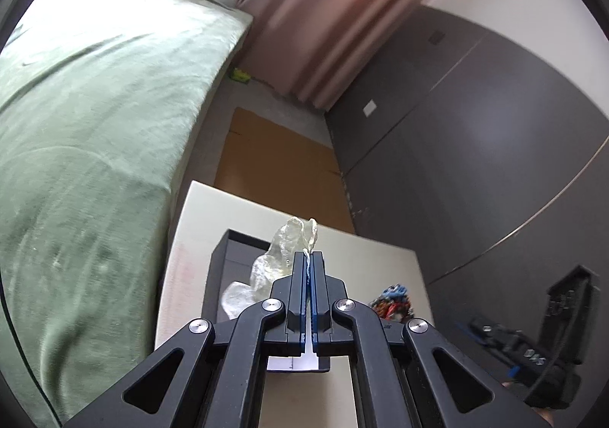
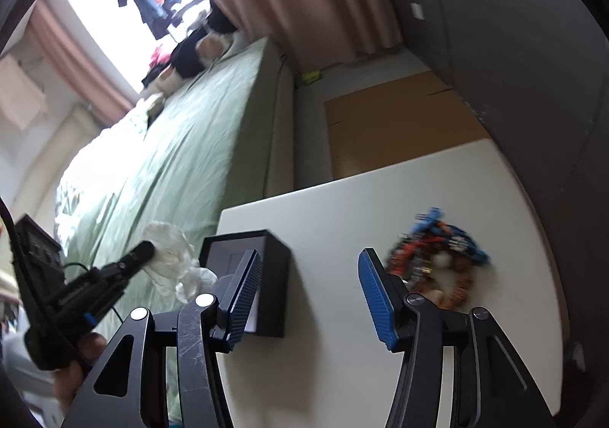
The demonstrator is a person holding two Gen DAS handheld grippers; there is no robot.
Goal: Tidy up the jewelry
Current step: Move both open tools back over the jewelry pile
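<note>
In your left wrist view, your left gripper (image 1: 309,256) is clenched, its blue pads pressed together on the edge of a crumpled clear plastic bag (image 1: 283,249). The bag hangs from the fingertips and sits over the open top of a black box (image 1: 222,268), which stands on a white table (image 1: 380,260). To the right of the fingers, a heap of colourful beaded jewelry (image 1: 392,304) lies on the table, well apart from the box. At the far right edge you can see your right gripper (image 1: 506,342) as a dark, blurred shape; from here you cannot tell how its jaws stand. Past the table, a sheet of brown cardboard (image 1: 281,165) lies on the floor between a green-covered bed (image 1: 95,104) and a dark grey cabinet (image 1: 475,142), with a pink curtain (image 1: 323,9) beyond.

In your right wrist view, your right gripper (image 2: 310,283) is released: the two blue-padded fingers (image 2: 375,298) stand apart with only bare tabletop (image 2: 380,192) between them. The jewelry (image 2: 437,260) lies on the table just beyond and to the right of the right finger, blurred, apparently not touching it. The black box (image 2: 274,275) stands behind the left finger. At the left, your left gripper (image 2: 141,256) holds the plastic bag (image 2: 171,253) beside the box, at the table's edge.
</note>
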